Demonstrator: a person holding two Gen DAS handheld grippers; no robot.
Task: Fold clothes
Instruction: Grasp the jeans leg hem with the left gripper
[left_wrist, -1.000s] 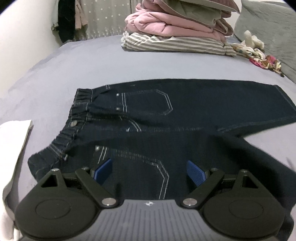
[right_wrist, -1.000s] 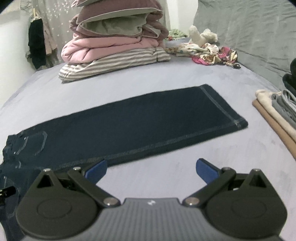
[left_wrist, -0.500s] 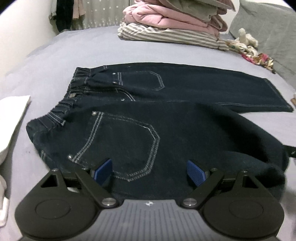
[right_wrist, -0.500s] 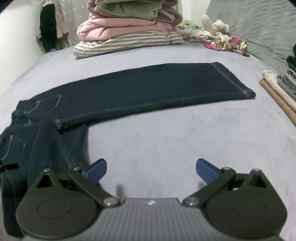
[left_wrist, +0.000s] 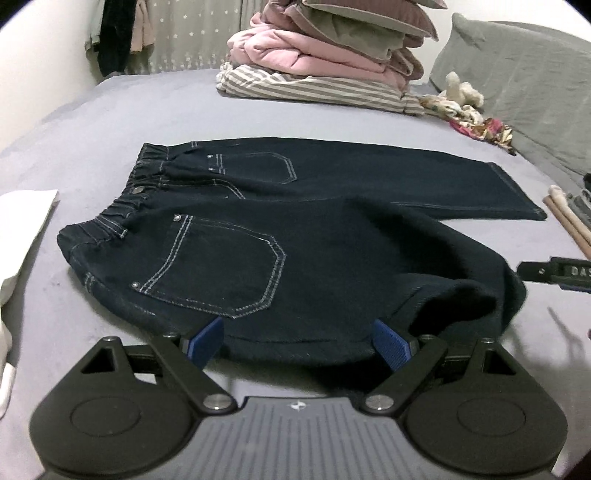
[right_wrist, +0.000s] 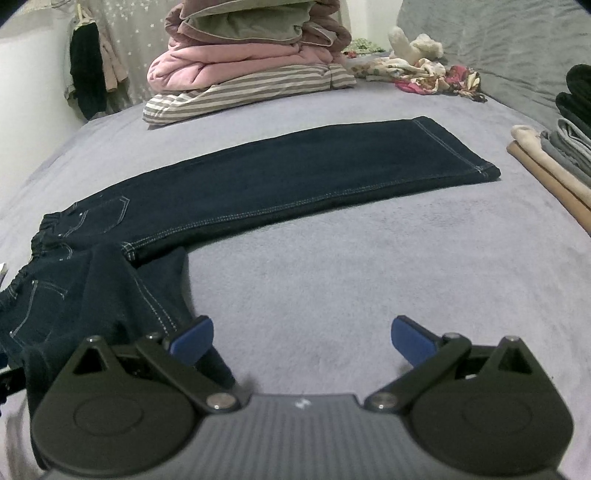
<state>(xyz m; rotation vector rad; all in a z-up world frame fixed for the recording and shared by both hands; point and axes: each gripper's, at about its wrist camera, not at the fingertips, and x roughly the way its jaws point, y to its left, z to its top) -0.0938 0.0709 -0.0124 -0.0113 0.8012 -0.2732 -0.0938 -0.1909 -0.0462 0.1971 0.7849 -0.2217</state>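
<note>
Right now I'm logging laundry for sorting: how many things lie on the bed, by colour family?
Dark navy: 1, the jeans
Pink: 1, the folded quilt
Striped grey and white: 1, the folded striped cloth
Floral, many colours: 1, the crumpled floral cloth
Cream: 1, the plush toy
White: 1, the white cloth
Total: 6

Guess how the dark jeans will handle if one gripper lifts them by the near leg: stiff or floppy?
Probably floppy: the near leg of the dark jeans already bunches in soft folds. Likely heavyish, thick denim. The far leg lies flat on the bed and would probably drag.
</note>
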